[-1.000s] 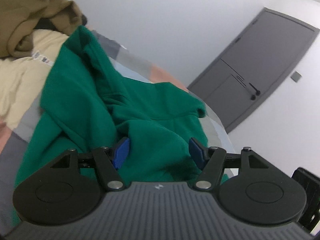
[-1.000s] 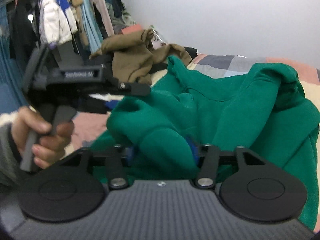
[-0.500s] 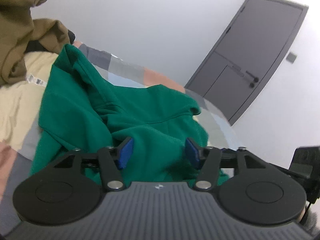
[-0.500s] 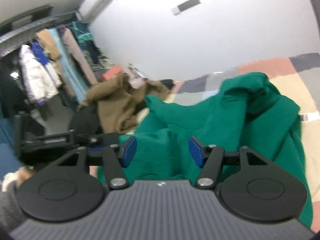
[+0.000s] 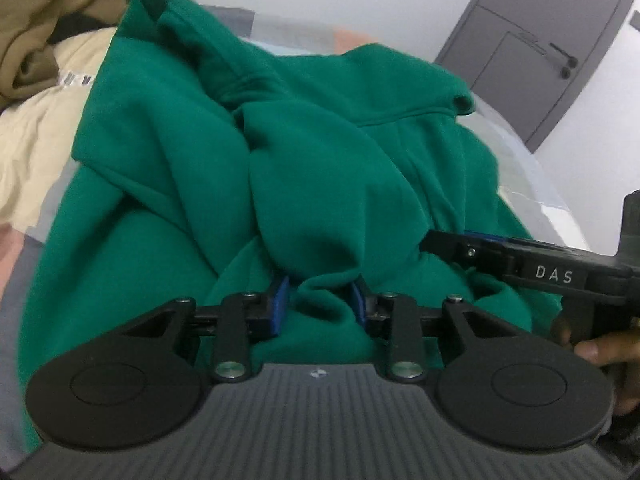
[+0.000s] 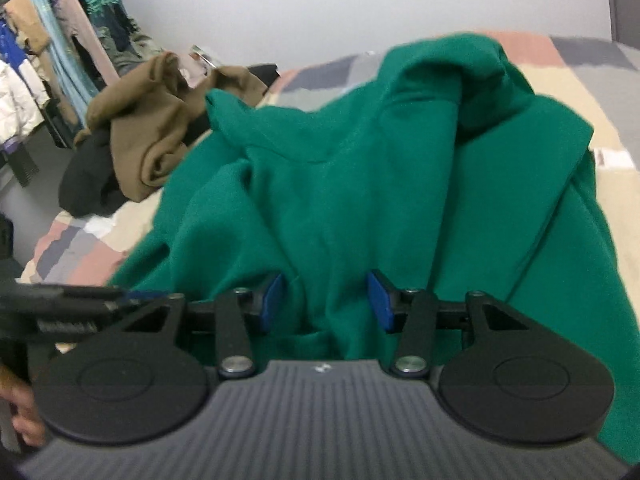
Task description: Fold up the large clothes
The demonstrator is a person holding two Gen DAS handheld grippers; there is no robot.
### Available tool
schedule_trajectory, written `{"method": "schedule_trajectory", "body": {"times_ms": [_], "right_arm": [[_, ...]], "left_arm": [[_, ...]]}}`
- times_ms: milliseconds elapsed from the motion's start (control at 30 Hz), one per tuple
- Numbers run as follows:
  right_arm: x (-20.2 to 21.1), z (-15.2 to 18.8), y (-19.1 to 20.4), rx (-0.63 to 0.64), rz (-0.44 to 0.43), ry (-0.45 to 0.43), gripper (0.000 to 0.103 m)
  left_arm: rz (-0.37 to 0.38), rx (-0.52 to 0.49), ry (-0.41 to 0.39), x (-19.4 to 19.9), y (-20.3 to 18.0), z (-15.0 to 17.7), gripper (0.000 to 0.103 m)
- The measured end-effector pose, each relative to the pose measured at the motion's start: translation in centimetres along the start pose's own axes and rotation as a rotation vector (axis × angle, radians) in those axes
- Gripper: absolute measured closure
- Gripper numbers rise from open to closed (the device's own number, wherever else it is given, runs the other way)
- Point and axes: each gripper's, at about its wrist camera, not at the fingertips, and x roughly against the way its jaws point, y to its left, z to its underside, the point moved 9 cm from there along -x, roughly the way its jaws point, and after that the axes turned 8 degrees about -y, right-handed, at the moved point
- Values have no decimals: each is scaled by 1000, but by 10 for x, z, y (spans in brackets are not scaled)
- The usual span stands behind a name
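A large green hooded garment (image 5: 320, 160) lies crumpled on the bed and fills both views (image 6: 360, 160). My left gripper (image 5: 319, 302) is low on its near edge with its jaws closing. A bunched fold sits between the blue pads, with a thin gap still showing beside the left pad. My right gripper (image 6: 324, 300) is also closing, its pads set wider apart with loose green cloth between them and not pressed. In the left wrist view the right gripper (image 5: 444, 240) reaches into the cloth from the right, held by a hand (image 5: 600, 348). The left gripper (image 6: 132, 294) shows blurred at the left of the right wrist view.
A brown garment (image 6: 148, 128) and a black one (image 6: 88, 188) are heaped beyond the green one. The patchwork bedcover (image 5: 32, 140) lies underneath. A grey door (image 5: 540, 40) stands past the bed's far side, and a rack of hanging clothes (image 6: 48, 48) is at the far left.
Both grippers have dropped closer to the green garment and their jaws have narrowed. A fold now sits between the left pads. The right gripper has come into the left wrist view.
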Motion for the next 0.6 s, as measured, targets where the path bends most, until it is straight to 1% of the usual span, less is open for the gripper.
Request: {"method": "schedule_trajectory", "body": {"times_ms": [33,133,267,333,400,533,600], "right_arm": [[-3,0,-1,-5,4,6,50],[-8,1,-2,-16,9,8,49],[-1,-1,0,-26,10,-12,47],[6,-5,5,-11,9,-35,47],[14,-13,10,3,-6,-67,47],[33,-25,11,-19,-26,-137,47],[38,-30,6,-31,-20,-166,47]], "left_arm": [[-5,3,-1,-2,1,0,66],[-8,-4,-11,1,1,-1,66],[-10,-12,-32,9,-2,-4,65],[-15,-21,-43,16,-5,-6,58],[-24,-25,-67,24,-5,-10,45],[-14,-11,-108,40,-7,-18,38],[-14,-13,-128,47,-7,-23,33]]}}
